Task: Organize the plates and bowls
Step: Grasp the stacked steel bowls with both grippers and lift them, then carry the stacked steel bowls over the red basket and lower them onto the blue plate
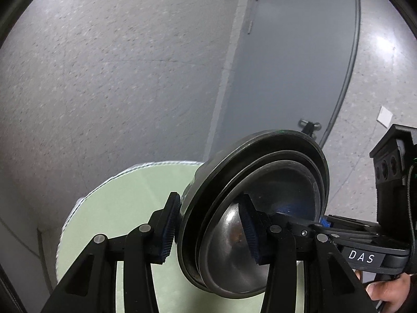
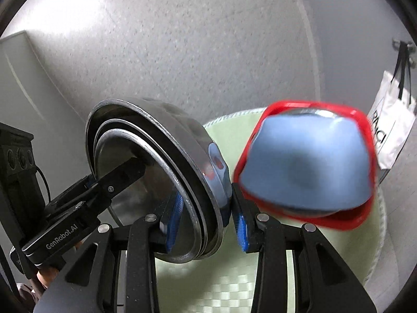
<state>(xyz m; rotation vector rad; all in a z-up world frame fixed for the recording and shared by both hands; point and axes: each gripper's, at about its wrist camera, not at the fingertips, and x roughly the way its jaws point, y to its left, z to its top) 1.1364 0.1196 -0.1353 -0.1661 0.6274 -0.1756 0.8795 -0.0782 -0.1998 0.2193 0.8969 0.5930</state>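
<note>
A stack of nested steel bowls is held tilted on edge above a round pale green table. My left gripper is shut on the stack's rim, one pad inside, one outside. My right gripper is shut on the opposite rim of the same steel bowls; the left gripper's finger shows inside the bowl there. A blue bowl lies upside down on a red plate, blurred, to the right of my right gripper.
A grey door and speckled floor lie beyond the table. A white bag hangs at the right. A grey wall or cabinet stands at the left.
</note>
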